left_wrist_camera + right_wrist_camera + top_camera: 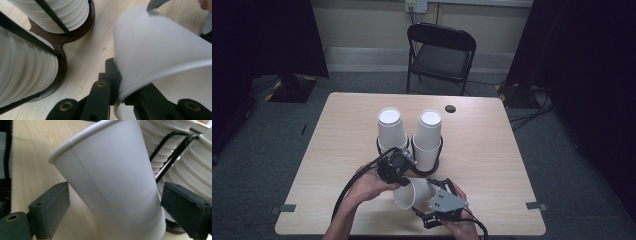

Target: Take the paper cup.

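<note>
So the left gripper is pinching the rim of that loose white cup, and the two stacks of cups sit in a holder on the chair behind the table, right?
Not quite. The holder with both cup stacks stands on the table, not the chair; the high view shows it. The left gripper does pinch the loose cup's rim.

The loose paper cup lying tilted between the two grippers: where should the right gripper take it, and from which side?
Grip the paper cup across its body, near the narrow base. The right gripper comes from the base end, its jaws standing open on either side of the wall. The taper suits a grip there, and the left gripper already pinches the rim, so the mouth end is taken.
</note>
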Available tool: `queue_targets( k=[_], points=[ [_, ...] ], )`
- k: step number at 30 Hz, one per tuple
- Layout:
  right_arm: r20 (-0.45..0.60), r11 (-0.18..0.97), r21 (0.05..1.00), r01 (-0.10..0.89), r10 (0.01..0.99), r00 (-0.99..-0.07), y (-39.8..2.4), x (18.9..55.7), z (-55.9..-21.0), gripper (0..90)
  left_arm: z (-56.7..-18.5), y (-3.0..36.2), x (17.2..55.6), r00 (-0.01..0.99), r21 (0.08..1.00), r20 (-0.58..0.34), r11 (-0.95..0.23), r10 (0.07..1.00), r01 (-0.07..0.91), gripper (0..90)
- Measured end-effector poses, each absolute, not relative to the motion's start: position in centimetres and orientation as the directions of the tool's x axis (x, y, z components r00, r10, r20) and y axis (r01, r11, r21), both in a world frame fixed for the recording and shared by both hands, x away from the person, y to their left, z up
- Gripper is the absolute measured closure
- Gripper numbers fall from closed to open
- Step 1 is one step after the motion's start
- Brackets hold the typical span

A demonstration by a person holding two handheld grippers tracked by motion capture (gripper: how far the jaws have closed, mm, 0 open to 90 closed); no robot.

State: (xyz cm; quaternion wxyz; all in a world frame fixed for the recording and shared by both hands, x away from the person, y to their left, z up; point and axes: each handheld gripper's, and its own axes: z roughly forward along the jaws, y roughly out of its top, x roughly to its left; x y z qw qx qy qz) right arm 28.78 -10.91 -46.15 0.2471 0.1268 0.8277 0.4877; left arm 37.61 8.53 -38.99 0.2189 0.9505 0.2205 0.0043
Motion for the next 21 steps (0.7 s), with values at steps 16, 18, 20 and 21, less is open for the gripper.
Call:
queue_targets(
  k=[16, 18, 20, 21],
  points=[
    [-0.329, 0.544, 0.838, -0.044, 0.438, -0.837, -8.6, 29.0, -46.3, 8.4, -39.2, 7.2, 37.5, 0.908, 0.43, -0.14, -0.801, 0.395, 0.415, 86.4],
    [-0.339, 0.549, 0.834, -0.052, 0.436, -0.834, -8.1, 29.0, -46.2, 8.3, -39.4, 6.9, 37.4, 0.911, 0.429, -0.141, -0.805, 0.388, 0.409, 86.4],
    [-0.346, 0.55, 0.833, -0.061, 0.433, -0.832, -7.9, 28.9, -46.2, 8.2, -39.5, 6.9, 37.4, 0.906, 0.432, -0.149, -0.798, 0.397, 0.421, 86.5],
    [-0.345, 0.549, 0.833, -0.06, 0.432, -0.833, -7.8, 28.9, -46.3, 8.2, -39.5, 7.0, 37.4, 0.905, 0.432, -0.151, -0.797, 0.398, 0.423, 86.6]
  ],
)
